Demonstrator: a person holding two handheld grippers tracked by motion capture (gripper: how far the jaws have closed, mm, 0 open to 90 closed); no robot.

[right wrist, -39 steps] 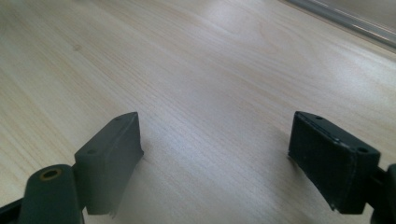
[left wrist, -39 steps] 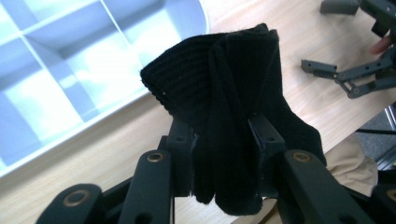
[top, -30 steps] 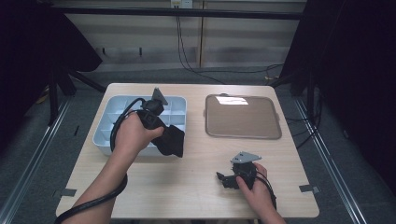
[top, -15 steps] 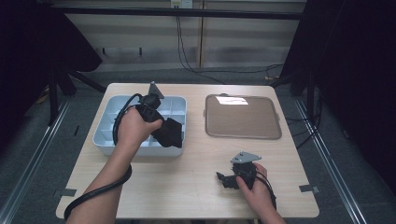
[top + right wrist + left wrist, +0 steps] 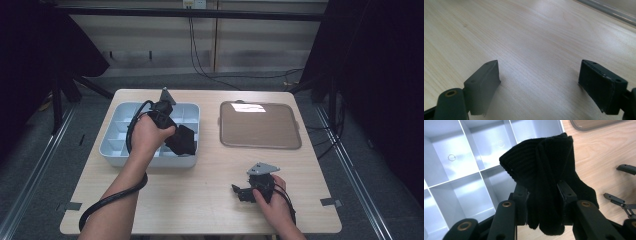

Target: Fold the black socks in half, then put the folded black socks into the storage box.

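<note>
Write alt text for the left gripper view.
The left gripper clamps a black knitted sock between its two jaws, holding it above a light blue divided organizer tray. To the right lies the wooden table, with the corner of a brown tray at top.

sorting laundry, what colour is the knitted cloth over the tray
Black ribbed knitted cloth, clearest in the left gripper view.
</note>
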